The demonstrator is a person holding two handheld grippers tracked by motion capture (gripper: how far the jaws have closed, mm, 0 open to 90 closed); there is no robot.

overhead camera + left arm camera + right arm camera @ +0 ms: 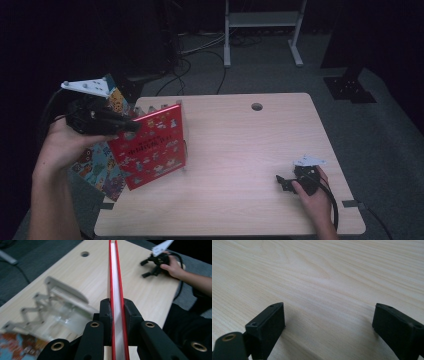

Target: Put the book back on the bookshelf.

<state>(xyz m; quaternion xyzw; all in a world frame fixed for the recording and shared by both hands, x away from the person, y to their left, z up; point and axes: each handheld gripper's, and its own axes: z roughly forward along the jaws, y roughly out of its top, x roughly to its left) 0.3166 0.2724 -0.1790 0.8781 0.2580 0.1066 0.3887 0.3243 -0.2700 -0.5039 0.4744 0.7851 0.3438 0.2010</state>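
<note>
A red picture book point(150, 146) stands on its lower edge at the left of the wooden table point(240, 150), its cover facing the person. My left gripper point(131, 126) is shut on the book's top left corner. In the left gripper view the two black pads point(106, 312) clamp the red covers and white pages of the book point(116, 277) edge-on. My right gripper point(284, 183) rests low on the table at the front right with its jaws wide open. In the right gripper view there is only bare wood between its fingertips point(272, 320).
A wooden folding book rack point(55, 302) lies on the table just behind the red book. Colourful patterned books point(102, 170) lean at the table's left edge. A round cable hole point(257, 106) sits at the back centre. Cables and a metal frame point(262, 30) are on the floor beyond.
</note>
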